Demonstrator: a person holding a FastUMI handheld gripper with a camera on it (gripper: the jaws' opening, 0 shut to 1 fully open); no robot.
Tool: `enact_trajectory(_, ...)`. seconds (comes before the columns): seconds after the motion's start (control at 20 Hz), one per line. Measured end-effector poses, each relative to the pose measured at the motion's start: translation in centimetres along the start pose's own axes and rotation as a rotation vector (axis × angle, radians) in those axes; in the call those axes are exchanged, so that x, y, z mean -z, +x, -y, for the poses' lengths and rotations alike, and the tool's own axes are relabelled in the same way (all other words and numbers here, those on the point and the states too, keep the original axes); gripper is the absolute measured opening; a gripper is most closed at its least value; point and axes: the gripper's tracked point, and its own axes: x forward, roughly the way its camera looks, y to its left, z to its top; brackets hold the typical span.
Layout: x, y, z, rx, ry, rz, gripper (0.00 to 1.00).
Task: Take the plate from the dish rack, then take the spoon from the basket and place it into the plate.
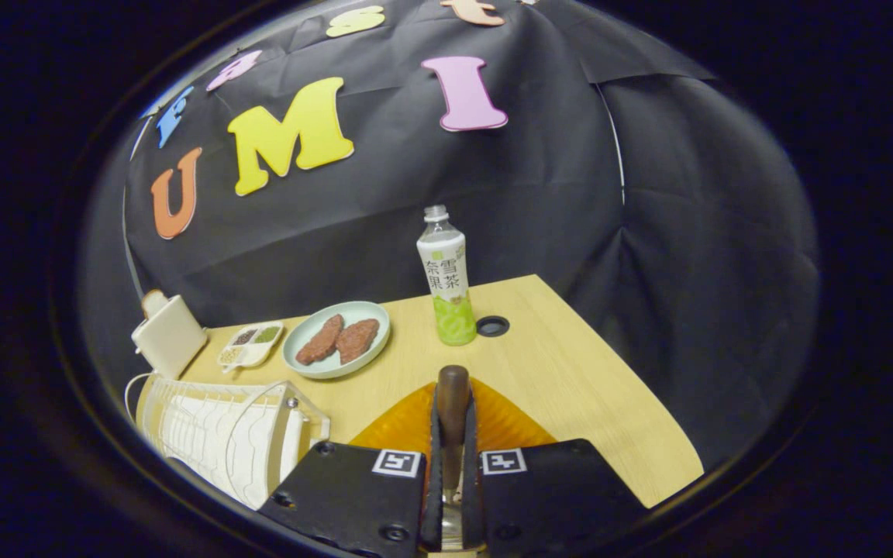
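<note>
your gripper (452, 434) is clamped on the spoon (453, 399), handle pointing straight ahead along the fingers; the orange plate (508, 422) sits directly beneath, so just lower it.

Spoon (453, 403) between tool (452, 434) fingers over plate (501, 422), bottle (446, 279) beyond, dish rack (222, 434) left
</note>
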Motion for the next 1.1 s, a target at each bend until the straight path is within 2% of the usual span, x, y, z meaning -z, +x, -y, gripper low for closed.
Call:
enact_trajectory(0.15,-2.2,-2.4,0.1,0.009,-0.006,0.083,0.15)
enact_trajectory(0.25,-4.2,-4.7,-0.7,-0.024,0.007,0.171,0.15)
enact_trajectory(0.6,-7.7,-16.4,-3.9,-0.018,-0.082,0.346,0.15)
enact_trajectory(0.85,-6.4,-25.3,-8.4,-0.064,-0.117,0.428,0.15)
enact_trajectory(1.1,-0.6,-29.9,-13.9,-0.132,-0.121,0.449,0.15)
